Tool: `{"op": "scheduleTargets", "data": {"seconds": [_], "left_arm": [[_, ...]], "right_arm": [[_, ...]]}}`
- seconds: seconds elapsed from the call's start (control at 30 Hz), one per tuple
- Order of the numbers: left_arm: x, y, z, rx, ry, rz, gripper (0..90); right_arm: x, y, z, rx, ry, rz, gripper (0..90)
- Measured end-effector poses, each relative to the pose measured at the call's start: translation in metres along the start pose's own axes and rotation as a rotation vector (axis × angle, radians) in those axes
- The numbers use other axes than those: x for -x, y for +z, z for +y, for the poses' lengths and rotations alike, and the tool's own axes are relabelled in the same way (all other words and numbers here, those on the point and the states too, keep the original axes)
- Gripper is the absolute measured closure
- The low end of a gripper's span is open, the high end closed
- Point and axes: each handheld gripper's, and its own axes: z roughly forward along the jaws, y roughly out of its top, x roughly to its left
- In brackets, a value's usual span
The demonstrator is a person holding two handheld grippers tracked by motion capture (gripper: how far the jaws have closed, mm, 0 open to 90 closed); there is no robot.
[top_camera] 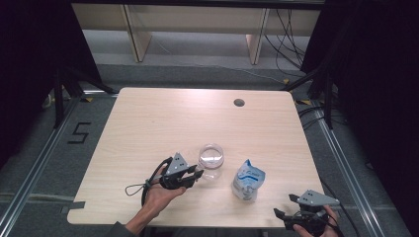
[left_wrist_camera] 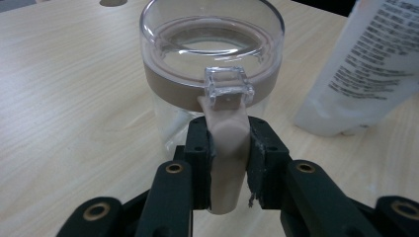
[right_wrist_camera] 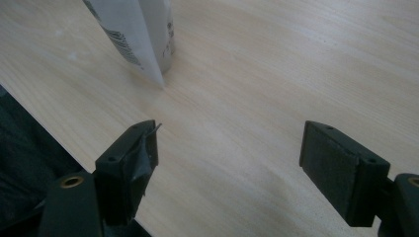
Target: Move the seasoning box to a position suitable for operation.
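Left gripper [left_wrist_camera: 227, 148], nearest item: jaws clamped on the beige handle [left_wrist_camera: 227, 163] of a clear lidded jar [top_camera: 211, 160], which stands on the wooden table [top_camera: 148, 128] just left of the white pouch [top_camera: 248, 179]. Right gripper [top_camera: 289, 210]: near the table's front edge, right of the pouch and apart from it, jaws spread wide, nothing between them.

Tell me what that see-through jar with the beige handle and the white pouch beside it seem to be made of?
The jar looks like clear glossy plastic or glass: the table shows through it, with bright highlights. Its handle, clamped in the left gripper, looks like matte beige plastic. The pouch seems thin printed plastic film, creased.
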Motion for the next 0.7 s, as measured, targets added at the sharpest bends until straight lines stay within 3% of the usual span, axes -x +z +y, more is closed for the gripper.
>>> {"op": "scheduleTargets", "data": {"seconds": [0.17,0.2,0.3,0.33,0.53,0.6,0.67,0.7], "left_arm": [[0.005,-0.01,-0.007,-0.007,0.007,-0.02,72.7],[0.006,-0.012,-0.007,-0.011,0.015,-0.023,72.8],[0.009,-0.017,-0.01,-0.013,0.029,-0.04,72.7],[0.012,-0.018,-0.012,-0.011,0.027,-0.046,72.7],[0.021,-0.026,-0.016,-0.015,0.04,-0.08,72.7],[0.025,-0.029,-0.018,-0.02,0.053,-0.095,72.7],[0.027,-0.031,-0.02,-0.016,0.058,-0.111,72.7],[0.028,-0.033,-0.021,-0.022,0.066,-0.117,72.7]], "right_arm": [[0.0,-0.001,0.0,0.004,-0.009,-0.013,23.7],[-0.002,-0.001,0.0,-0.004,0.019,-0.005,23.7],[-0.003,0.0,0.0,-0.005,0.027,0.006,23.8],[0.0,0.0,0.0,-0.003,0.001,-0.001,23.8],[-0.001,0.0,0.0,-0.003,-0.006,-0.011,23.8],[-0.003,0.001,0.0,-0.005,0.031,0.0,23.8],[-0.004,0.001,0.0,-0.011,0.034,0.004,23.8],[-0.002,0.001,0.0,-0.009,0.008,0.002,23.8]]}}
